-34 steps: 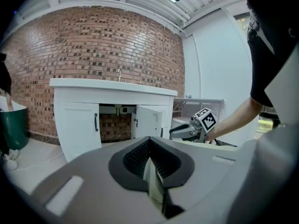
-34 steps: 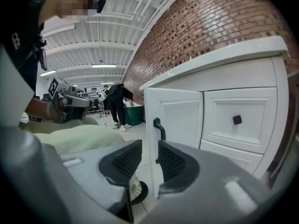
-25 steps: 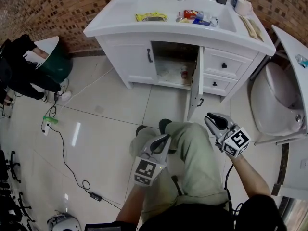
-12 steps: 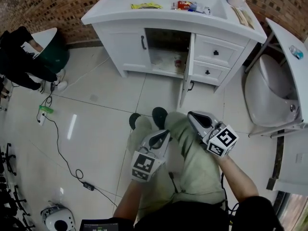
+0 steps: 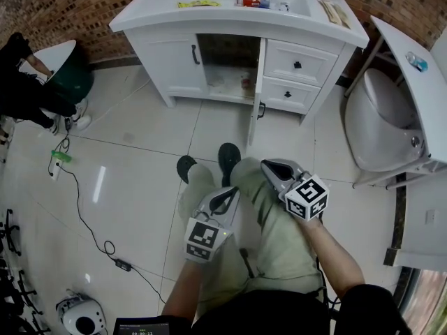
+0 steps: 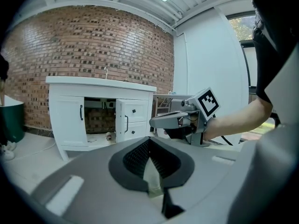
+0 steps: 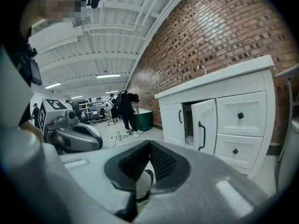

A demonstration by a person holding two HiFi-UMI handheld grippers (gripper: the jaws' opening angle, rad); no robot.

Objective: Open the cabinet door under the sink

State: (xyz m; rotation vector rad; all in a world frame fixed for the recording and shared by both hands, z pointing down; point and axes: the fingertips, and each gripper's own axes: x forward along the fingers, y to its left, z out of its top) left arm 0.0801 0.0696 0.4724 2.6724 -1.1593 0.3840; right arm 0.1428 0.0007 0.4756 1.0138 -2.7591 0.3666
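Note:
The white sink cabinet [image 5: 174,58] stands against the brick wall. Its right-hand door [image 5: 256,82] is swung out toward me, showing the dark inside; the left door stays closed. The open door [image 6: 120,120] also shows in the left gripper view, and the same door [image 7: 204,125] in the right gripper view. Both grippers hang over my trouser legs, well short of the cabinet. My left gripper [image 5: 229,192] [image 6: 149,141] is shut and empty. My right gripper [image 5: 268,166] [image 7: 149,143] is shut and empty too.
Two drawers [image 5: 297,65] sit right of the open door. Small items [image 5: 258,2] lie on the countertop and a bottle [image 5: 244,82] stands inside. A white fixture [image 5: 380,124] is at right. A green bin [image 5: 70,82], a person in black [image 5: 28,93] and floor cables [image 5: 84,215] are at left.
My right gripper's jaws have closed from open. Both grippers have drawn back from the cabinet over my legs, and the cabinet sits farther off. The door stays open.

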